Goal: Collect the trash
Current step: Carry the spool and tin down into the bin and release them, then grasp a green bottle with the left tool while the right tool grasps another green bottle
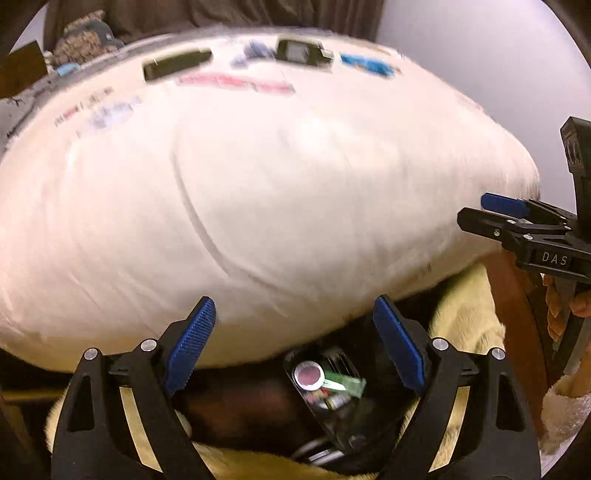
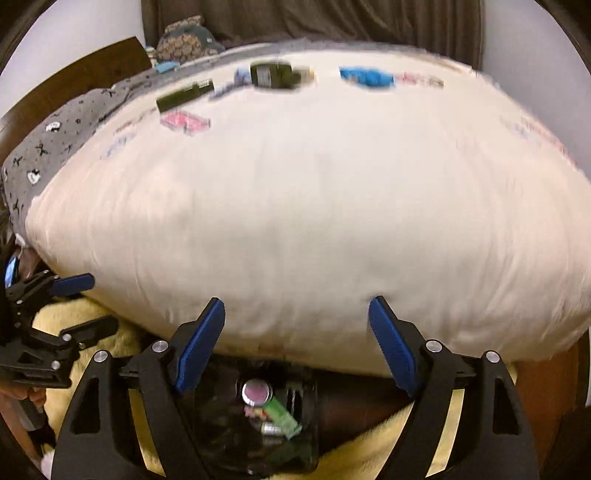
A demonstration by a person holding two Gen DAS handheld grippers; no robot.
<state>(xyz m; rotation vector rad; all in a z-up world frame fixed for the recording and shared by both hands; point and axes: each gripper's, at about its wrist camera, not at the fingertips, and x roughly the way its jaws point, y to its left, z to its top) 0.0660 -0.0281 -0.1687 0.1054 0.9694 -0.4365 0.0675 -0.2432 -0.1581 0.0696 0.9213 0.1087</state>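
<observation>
Several pieces of trash lie at the far side of a white bed cover (image 1: 277, 184): a dark bottle (image 2: 277, 75), a dark flat box (image 2: 184, 95), a pink wrapper (image 2: 184, 122) and a blue wrapper (image 2: 365, 76). The same bottle (image 1: 299, 51), dark box (image 1: 177, 64) and blue wrapper (image 1: 369, 66) show in the left wrist view. A black bin (image 2: 258, 417) below the bed's near edge holds a can, a green wrapper and other trash; it also shows in the left wrist view (image 1: 325, 387). My left gripper (image 1: 295, 332) and right gripper (image 2: 295, 332) are open and empty above the bin.
A grey patterned pillow (image 2: 55, 147) lies at the far left of the bed. A yellow fluffy rug (image 1: 461, 306) lies under the bin. A brown headboard (image 2: 74, 81) and dark curtain (image 2: 332, 22) stand behind. The views are motion-blurred.
</observation>
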